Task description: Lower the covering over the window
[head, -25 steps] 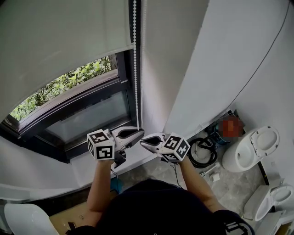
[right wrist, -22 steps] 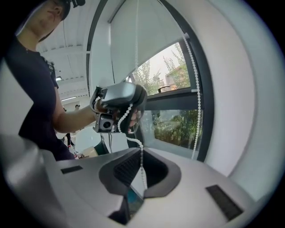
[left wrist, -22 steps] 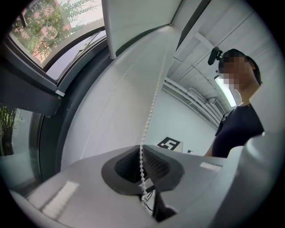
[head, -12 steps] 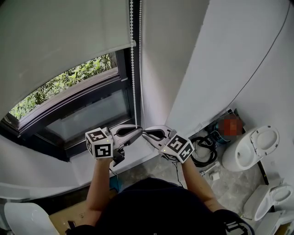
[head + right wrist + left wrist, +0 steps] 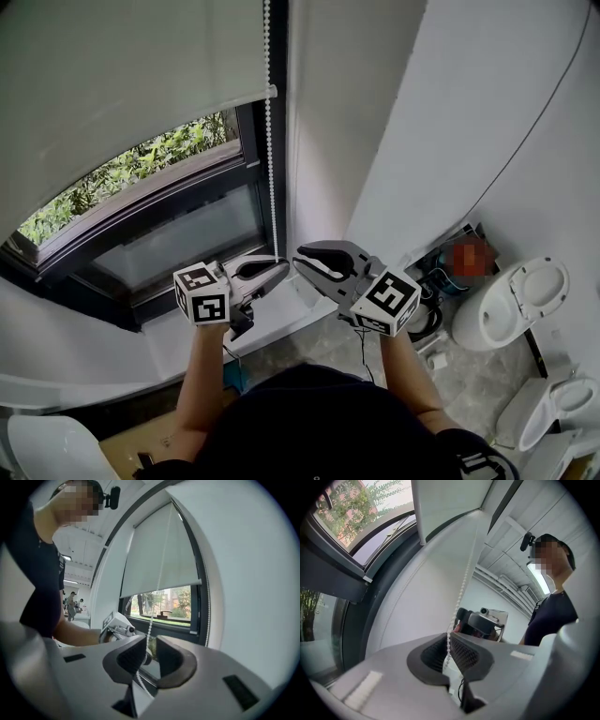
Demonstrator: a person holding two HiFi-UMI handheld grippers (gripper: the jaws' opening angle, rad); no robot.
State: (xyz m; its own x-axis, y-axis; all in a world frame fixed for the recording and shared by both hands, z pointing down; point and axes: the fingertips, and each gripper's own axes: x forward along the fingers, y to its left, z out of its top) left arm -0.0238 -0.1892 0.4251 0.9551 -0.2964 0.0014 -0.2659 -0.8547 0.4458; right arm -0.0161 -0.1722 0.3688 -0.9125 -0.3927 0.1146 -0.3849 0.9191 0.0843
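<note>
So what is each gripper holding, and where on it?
The left gripper is shut on the bead chain, low on its hanging length. The right gripper holds nothing: its jaws stand open around the chain.

Blind [image 5: 122,66] over the upper window [image 5: 178,234], bead chain [image 5: 272,187] hanging along its right edge, toilet [image 5: 511,309] on the floor [image 5: 469,380] far right.

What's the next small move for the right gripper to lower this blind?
Probably close the right gripper on the bead chain: its jaws stand apart with the chain running between them, while the left gripper is shut on it and the blind is only partly down.
</note>
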